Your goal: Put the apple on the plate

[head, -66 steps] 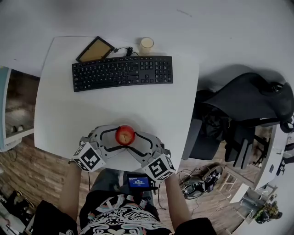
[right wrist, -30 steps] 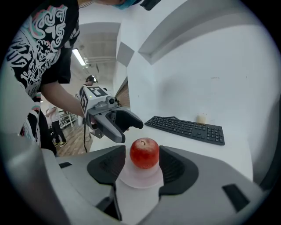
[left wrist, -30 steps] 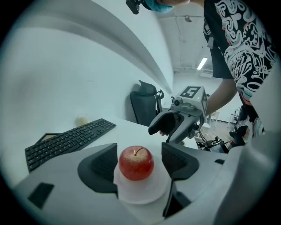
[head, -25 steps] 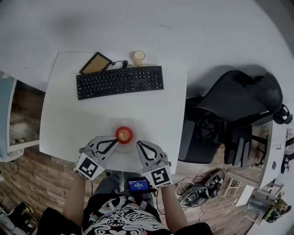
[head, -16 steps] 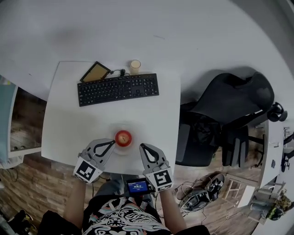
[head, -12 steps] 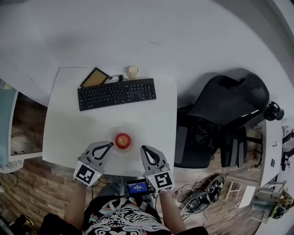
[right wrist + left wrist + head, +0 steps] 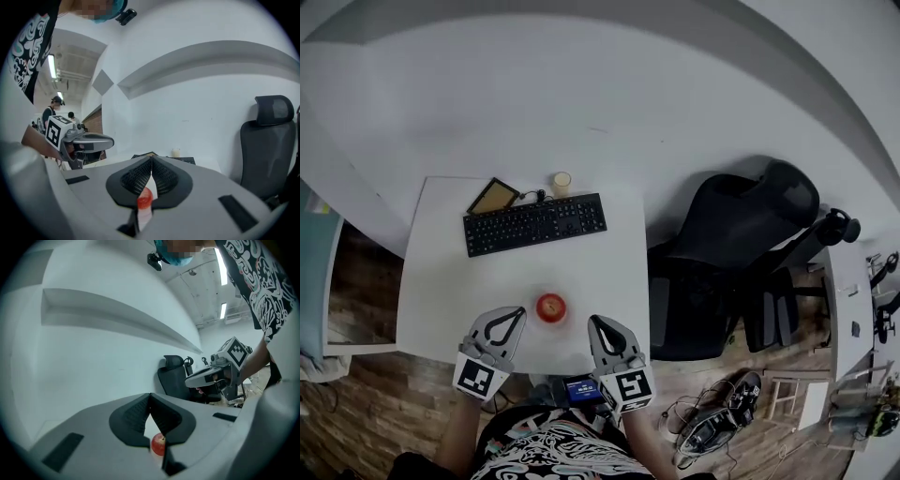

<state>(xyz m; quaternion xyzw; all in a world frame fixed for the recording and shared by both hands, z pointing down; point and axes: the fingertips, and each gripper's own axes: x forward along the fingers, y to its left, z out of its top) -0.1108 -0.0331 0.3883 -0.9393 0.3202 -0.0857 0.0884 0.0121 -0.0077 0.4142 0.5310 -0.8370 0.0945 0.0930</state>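
Apple: round glossy red apple (image 7: 549, 307) is seated on flat round white plate (image 7: 565, 316), near front edge of smooth white rectangular table (image 7: 441, 272) | Left gripper (image 7: 517, 313): grey moulded jaws with ribbed black pads are pressed together, nothing held, clear of apple | Right gripper (image 7: 593, 322): jaws likewise closed together, empty, clear of apple.

wall (image 7: 581, 94): white | floor (image 7: 356, 412): wood (cluttered at right) | white desk (image 7: 450, 281) | black chair (image 7: 741, 225)

The apple (image 7: 550, 307) looks glossy, the table (image 7: 441, 281) matt.
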